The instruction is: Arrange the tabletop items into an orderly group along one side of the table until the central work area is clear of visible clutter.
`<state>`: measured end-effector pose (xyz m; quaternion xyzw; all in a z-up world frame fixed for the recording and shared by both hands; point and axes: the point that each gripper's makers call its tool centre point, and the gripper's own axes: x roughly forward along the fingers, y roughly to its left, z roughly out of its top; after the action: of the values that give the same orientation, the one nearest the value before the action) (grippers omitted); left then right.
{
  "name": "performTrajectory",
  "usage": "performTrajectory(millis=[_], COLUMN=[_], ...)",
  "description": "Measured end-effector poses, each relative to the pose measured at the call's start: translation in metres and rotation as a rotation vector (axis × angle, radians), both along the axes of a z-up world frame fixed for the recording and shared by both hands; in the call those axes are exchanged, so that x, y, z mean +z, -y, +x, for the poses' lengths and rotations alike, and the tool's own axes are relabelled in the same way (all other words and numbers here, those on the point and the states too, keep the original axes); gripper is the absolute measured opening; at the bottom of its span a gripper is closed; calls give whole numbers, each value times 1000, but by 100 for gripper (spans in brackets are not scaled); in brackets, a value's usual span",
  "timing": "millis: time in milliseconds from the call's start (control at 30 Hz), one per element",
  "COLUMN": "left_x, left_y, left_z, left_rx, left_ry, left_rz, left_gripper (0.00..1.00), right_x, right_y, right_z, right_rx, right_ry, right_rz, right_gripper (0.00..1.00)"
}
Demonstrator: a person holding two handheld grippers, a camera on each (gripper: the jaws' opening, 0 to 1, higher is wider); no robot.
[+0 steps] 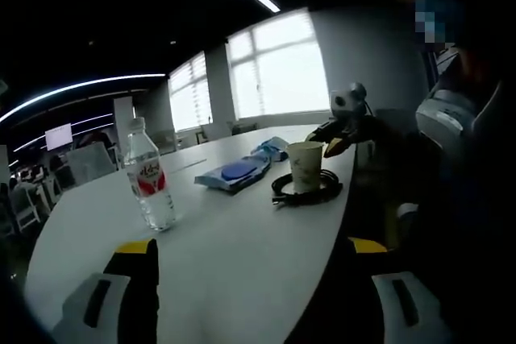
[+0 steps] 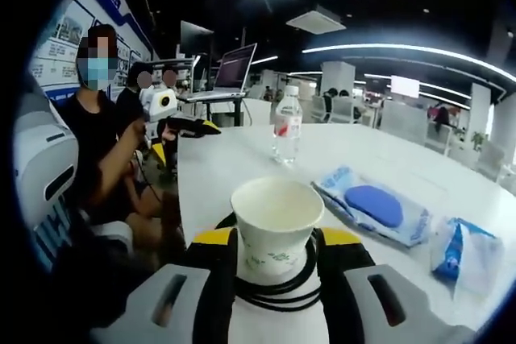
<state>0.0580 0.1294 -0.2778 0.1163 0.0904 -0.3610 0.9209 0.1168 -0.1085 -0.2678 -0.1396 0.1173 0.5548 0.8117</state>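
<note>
paper cup (image 2: pixel 276 231), light and crushable, on coiled cable (image 2: pixel 274 286), between spread jaws of right gripper (image 2: pixel 276 257), best held low; left gripper (image 1: pixel 250 279) spread, empty.

windows (image 1: pixel 278 66): large, bright | ceiling: dark, strip lights (image 2: pixel 419 52) | chairs (image 1: pixel 89 163): grey | laptop (image 2: pixel 234 68): open
</note>
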Motion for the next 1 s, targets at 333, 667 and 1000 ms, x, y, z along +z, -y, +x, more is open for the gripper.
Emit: performTrajectory(millis=[333, 667, 1000], left_x=[0, 0, -1], left_y=[0, 1, 0], left_z=[-2, -3, -4], left_rx=[-1, -3, -2], left_ry=[0, 0, 1], left_rz=[4, 8, 7], left_gripper=[95, 95, 95], right_x=[11, 30, 37], right_y=[5, 10, 7], right_z=[1, 10, 18], right_rx=[-5, -21, -20], right_ry=[22, 64, 86], right_rz=[1, -1, -12], right_gripper=[37, 36, 36])
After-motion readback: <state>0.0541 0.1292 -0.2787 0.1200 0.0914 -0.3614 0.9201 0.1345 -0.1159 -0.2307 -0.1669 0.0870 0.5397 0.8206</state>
